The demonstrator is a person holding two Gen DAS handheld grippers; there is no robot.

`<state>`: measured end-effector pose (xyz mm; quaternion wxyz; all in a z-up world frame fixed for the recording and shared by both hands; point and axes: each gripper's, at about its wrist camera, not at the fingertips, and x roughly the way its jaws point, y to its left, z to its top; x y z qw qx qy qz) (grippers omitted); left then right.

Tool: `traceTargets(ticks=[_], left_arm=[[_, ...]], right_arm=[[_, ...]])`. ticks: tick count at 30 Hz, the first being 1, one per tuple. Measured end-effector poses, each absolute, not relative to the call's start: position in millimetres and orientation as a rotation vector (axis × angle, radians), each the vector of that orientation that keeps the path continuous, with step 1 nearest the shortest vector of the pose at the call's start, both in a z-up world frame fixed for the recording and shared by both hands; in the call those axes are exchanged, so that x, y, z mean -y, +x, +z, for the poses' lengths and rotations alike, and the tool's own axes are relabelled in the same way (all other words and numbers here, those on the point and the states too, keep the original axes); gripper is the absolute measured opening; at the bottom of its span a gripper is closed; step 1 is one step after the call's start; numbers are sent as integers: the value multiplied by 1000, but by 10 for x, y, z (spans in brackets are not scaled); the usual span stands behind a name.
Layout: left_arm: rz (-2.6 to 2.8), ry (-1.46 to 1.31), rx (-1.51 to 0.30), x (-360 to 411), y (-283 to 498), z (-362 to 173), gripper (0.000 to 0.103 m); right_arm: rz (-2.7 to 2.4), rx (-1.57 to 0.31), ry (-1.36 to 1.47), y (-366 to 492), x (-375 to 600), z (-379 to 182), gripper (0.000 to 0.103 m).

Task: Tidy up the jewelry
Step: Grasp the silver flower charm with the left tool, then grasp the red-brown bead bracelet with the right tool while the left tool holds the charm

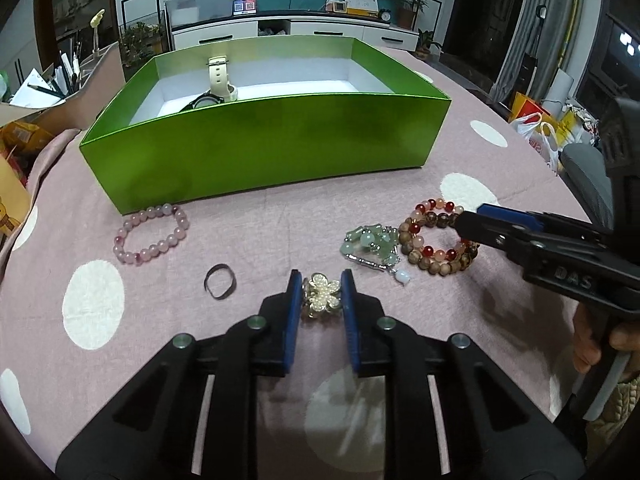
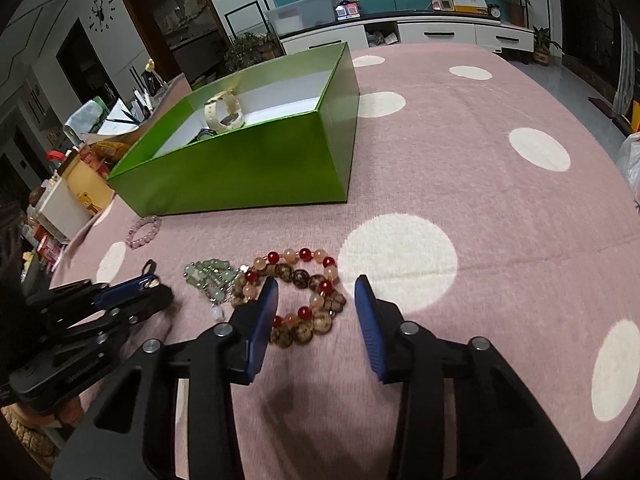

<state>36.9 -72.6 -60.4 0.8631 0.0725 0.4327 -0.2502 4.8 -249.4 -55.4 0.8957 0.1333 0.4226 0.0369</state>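
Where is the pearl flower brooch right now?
In the left wrist view, the pearl flower brooch lies on the pink tablecloth, pinched in the left gripper, near the green bead bracelet.

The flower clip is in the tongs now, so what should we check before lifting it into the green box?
1. Left tongs pinch the flower clip on both sides: ok.
2. Grip strong enough to lift: cannot tell.
3. Green box open on top, with bare floor beside the watches: ok.
4. Nothing tangled with the clip; the green bead string lies apart: ok.
5. Right tongs, open around the red and brown bracelets, are clear of the path: ok.
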Motion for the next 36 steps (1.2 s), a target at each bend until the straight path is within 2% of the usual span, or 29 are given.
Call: traceTargets(ticks=[2,6,9,15,27,36], left_arm=[[-532,145,-907,708,357,-598,19],[-537,135,-905,672,354,-577,19],[-533,131,-906,643,355,-565,19],[-530,124,-905,622,348,-537,19],[-535,98,-870,567,285,-362,19],[-559,39,-846,469,309,-190,19]], right_arm=[[68,-887,255,103,2467,-576,35],[48,-893,195,162,2404,-598,19],[36,-890,158,175,2367,-606,12],[24,-853,135,137,2329,-542,10],[184,-684,245,-107,2377,26,10],[236,-654,362,-180,2570,144,10]])
